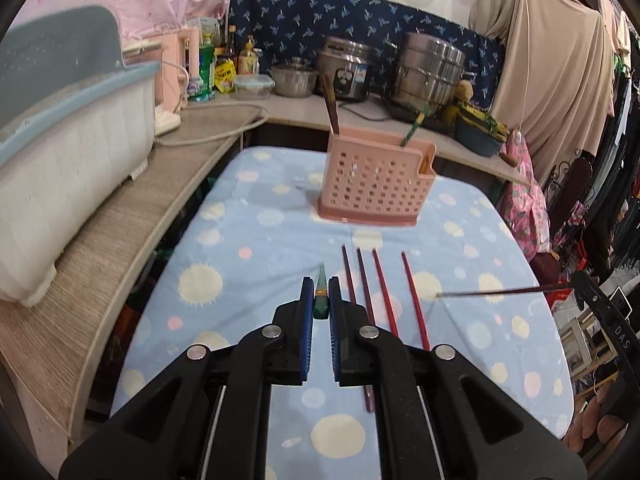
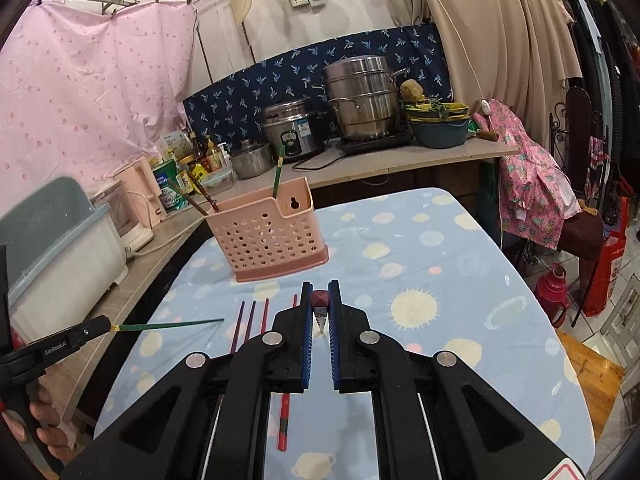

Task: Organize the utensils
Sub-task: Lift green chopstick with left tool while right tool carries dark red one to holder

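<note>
**A:** What's on the left of the kitchen scene?

**B:** A white dish rack with a grey-blue lid sits on the wooden side counter. Beyond it, along the back counter, stand bottles, a rice cooker and a steel steamer pot.

**A:** And the left gripper?

**B:** The left gripper is clenched on a green chopstick, held above the worktop with its blue, dotted cloth. In the right wrist view the same chopstick sticks out level from the gripper's jaws, its tip pointing toward the centre of the worktop.

**A:** What lies in the middle?

**B:** A pink perforated utensil holder stands upright toward the far end of the worktop, with a few chopsticks already leaning inside it, one green. Nearer the cameras, four dark red chopsticks lie roughly parallel on the cloth, just beside the left gripper.

**A:** And on the right?

**B:** The right gripper is grasping a dark red chopstick, seen end-on between its blue pads. From the left wrist view that chopstick reaches in level from the right edge, above the cloth, its pale tip near the loose ones.
</note>
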`<state>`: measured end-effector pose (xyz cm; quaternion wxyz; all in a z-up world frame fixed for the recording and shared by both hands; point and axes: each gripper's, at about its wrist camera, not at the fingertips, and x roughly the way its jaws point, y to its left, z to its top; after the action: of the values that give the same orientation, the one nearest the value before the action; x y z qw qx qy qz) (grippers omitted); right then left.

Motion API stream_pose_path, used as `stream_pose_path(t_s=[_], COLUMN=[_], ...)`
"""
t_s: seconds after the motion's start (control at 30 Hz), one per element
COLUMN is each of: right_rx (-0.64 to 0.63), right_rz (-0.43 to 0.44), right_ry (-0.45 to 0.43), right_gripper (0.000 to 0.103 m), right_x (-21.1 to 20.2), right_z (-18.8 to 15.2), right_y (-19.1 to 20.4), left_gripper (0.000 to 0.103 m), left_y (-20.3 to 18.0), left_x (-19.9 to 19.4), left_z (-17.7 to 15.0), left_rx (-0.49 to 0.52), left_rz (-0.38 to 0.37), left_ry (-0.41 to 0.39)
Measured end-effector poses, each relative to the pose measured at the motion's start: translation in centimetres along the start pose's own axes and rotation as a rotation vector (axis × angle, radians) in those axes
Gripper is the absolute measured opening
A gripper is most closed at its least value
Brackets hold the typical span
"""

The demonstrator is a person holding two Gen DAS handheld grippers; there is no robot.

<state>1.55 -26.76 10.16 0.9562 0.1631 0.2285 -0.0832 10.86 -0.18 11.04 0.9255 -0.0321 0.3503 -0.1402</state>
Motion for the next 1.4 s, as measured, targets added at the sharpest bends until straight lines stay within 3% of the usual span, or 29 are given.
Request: stream_pose_path(t_s=[0.73, 1.1, 1.4], right_rx=[0.076, 0.091, 0.101], right_rz=[0.124, 0.211, 0.240], right_ry=[-0.075, -0.183, -0.272], right_gripper=[0.007, 0.007, 0.007], right_x=[2.9, 5.2, 8.5], right_z=[7.9, 15.7, 21.5], right_y=[0.5, 2.7, 4.6], left_gripper=[0.007, 0.007, 0.007], left_y=[-1.6, -2.7, -2.6], left_x=[0.2, -1.2, 1.2], left_z=[10.5, 19.4, 24.9], left_rx=[-0.008, -0.047, -0.079], left_rz=[-0.055, -0.059, -0.032], left_ry=[-0.121, -0.302, -0.390])
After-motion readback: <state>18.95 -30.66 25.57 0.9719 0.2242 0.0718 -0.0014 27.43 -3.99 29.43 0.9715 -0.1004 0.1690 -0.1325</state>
